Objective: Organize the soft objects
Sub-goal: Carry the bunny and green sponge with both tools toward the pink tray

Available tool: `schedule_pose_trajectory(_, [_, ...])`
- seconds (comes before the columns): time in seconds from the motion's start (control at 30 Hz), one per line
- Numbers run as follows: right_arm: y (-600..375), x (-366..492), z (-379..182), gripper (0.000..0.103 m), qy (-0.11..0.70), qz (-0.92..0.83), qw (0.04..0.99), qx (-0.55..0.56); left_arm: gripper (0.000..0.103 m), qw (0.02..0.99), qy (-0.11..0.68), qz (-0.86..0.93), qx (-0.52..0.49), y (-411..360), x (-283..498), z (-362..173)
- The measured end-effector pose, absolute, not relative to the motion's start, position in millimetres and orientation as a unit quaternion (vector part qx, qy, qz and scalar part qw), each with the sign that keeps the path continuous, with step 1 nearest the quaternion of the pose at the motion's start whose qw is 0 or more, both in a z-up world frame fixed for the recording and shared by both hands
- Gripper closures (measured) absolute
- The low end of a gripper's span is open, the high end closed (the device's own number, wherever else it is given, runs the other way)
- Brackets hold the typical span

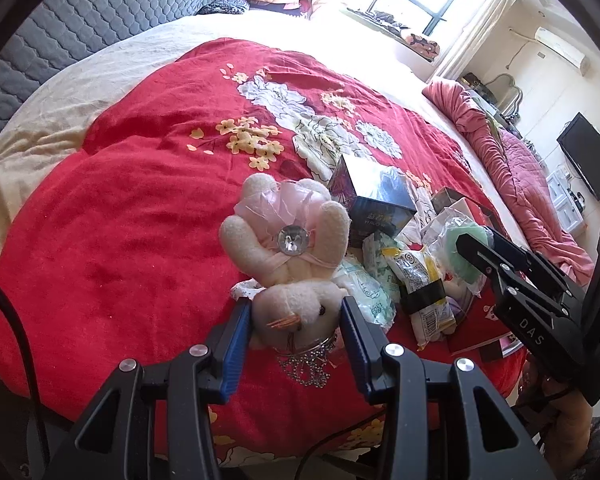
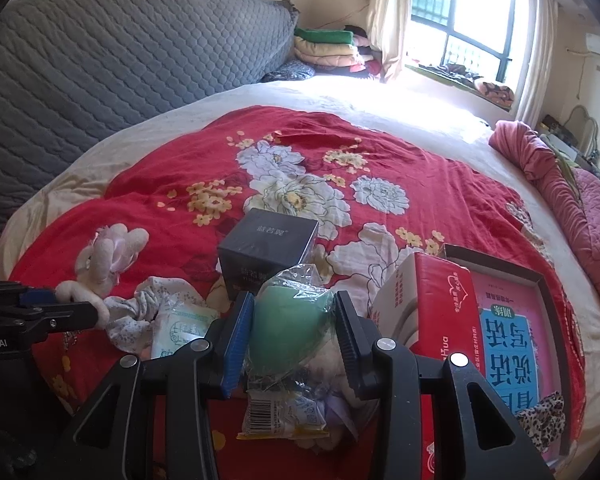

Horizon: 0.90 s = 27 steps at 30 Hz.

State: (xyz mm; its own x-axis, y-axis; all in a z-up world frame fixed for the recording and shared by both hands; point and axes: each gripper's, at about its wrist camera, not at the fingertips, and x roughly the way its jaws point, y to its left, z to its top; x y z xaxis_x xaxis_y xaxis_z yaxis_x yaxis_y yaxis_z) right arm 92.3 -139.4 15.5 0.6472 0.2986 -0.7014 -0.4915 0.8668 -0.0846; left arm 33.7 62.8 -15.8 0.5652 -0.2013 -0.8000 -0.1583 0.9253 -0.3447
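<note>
A cream plush bunny (image 1: 296, 240) in a pink tulle dress with a clear gem hangs over the red floral blanket (image 1: 132, 240). My left gripper (image 1: 296, 314) is shut on its head, and its body sticks out beyond the blue pads. A green sponge in a clear plastic bag (image 2: 290, 320) sits between the pads of my right gripper (image 2: 292, 310), which is shut on it just above the pile of packets. In the right wrist view the bunny (image 2: 108, 256) shows at the far left, held by the other gripper.
On the blanket lie a dark square box (image 2: 264, 248), a red tissue box (image 2: 432, 312), a pink book in a tray (image 2: 508, 332), tissue packets (image 2: 184, 328) and a snack packet (image 1: 416, 280). A pink quilt (image 1: 532, 184) runs along the right bed edge, a grey headboard (image 2: 120, 60) behind.
</note>
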Motion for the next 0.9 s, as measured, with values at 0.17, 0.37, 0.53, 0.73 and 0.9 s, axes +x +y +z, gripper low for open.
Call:
schedule_pose_trajectory(0.17, [-142,89,24,0.061,0.350,0.221,0.901,-0.132,0.058,0.869,0.459,-0.012,-0.184,59,33,-3])
schedule_pose_trajectory(0.37, [-149,86,40,0.061,0.333,0.220,0.909,-0.122,0.058,0.877,0.452,-0.009,-0.165,51,34,16])
schedule_pose_trajectory(0.53, [-157,86,52,0.061,0.324,0.210,0.916,-0.114,0.058,0.886,0.436,-0.019,-0.155,39,40,38])
schedule_pose_trajectory(0.73, [-172,82,68,0.061,0.309,0.196,0.925,-0.107,0.059,0.896,0.422,-0.033,-0.133,17,47,61])
schedule_pose_trajectory(0.9, [-188,78,80,0.061,0.297,0.180,0.932,-0.100,0.058,0.902,0.414,-0.053,-0.115,-10,50,76])
